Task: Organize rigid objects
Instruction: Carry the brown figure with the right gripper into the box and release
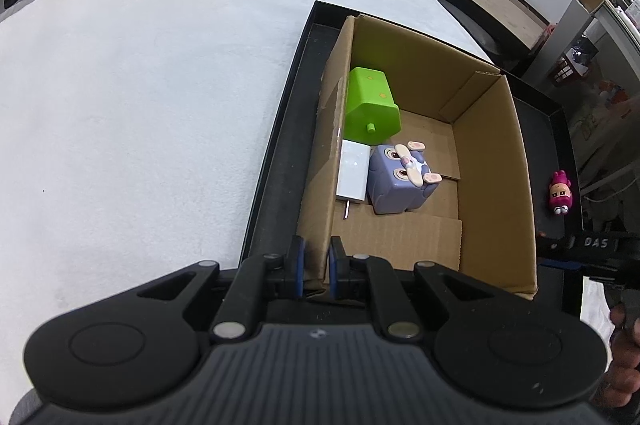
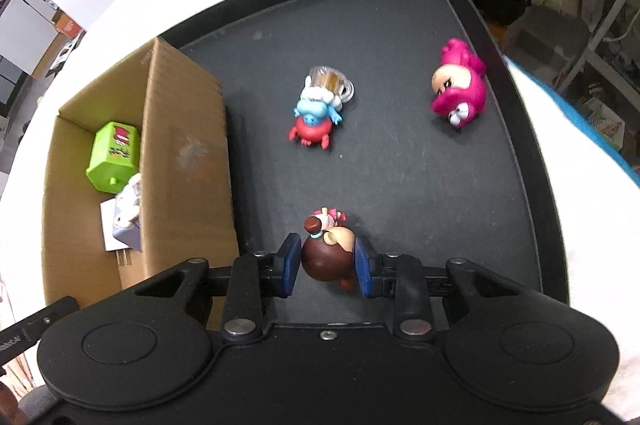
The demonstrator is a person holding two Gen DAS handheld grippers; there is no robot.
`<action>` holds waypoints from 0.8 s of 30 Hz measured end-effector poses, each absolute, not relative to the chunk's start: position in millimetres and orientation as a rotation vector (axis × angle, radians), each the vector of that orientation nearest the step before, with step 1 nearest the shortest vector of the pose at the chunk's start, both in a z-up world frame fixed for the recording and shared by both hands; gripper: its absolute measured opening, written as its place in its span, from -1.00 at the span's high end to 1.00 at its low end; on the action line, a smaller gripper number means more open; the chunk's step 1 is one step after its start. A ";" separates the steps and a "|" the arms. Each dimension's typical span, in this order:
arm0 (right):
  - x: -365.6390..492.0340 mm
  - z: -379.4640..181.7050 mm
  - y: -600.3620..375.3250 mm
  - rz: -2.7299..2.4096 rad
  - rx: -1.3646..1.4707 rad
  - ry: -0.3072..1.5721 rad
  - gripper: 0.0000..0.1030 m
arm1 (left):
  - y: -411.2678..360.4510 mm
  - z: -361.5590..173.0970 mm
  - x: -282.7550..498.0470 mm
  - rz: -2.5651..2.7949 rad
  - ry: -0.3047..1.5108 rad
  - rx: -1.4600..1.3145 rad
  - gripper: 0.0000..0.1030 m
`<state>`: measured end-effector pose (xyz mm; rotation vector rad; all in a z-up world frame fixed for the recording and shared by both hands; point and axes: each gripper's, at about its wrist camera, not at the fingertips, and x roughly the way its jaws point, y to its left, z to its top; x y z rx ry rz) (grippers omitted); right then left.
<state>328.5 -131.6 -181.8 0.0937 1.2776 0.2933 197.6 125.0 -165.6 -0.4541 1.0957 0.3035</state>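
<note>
Toys lie scattered on the black tray [image 2: 532, 161] beside the cardboard box [image 1: 496, 161]. Your right tool [image 2: 327, 265] is clamped on the brown-haired doll [image 2: 326, 257], blue pads pressing its head from both sides, the doll resting on the tray just beside the box's outer wall. Your left tool [image 1: 317, 265] is pinched together on the box's near wall. Inside the box sit a green block [image 1: 370, 105], a white charger [image 1: 353, 171] and a purple cube toy [image 1: 400, 179], all touching along the left wall. Farther out on the tray lie a blue-and-red figure [image 2: 318, 113] and a pink figure [image 2: 460, 85], well apart.
</note>
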 end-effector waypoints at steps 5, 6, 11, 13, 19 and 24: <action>330.3 -163.1 -130.9 0.302 0.097 1.243 0.44 | 126.6 -166.2 197.3 0.298 1.095 -0.459 0.79; 331.1 -158.8 -129.7 0.305 0.092 1.235 0.44 | 126.4 -166.3 197.3 0.298 1.095 -0.458 0.79; 337.3 -139.5 -121.5 0.326 0.085 1.202 0.44 | 126.9 -165.8 197.6 0.292 1.097 -0.455 0.79; 339.1 -131.1 -116.8 0.336 0.082 1.187 0.43 | 128.1 -166.1 197.0 0.290 1.097 -0.460 0.79; 340.4 -110.6 -102.5 0.363 0.070 1.144 0.43 | 128.7 -166.2 197.2 0.282 1.099 -0.456 0.79; 340.6 -98.3 -91.8 0.381 0.074 1.121 0.43 | 128.9 -165.9 197.2 0.271 1.102 -0.448 0.79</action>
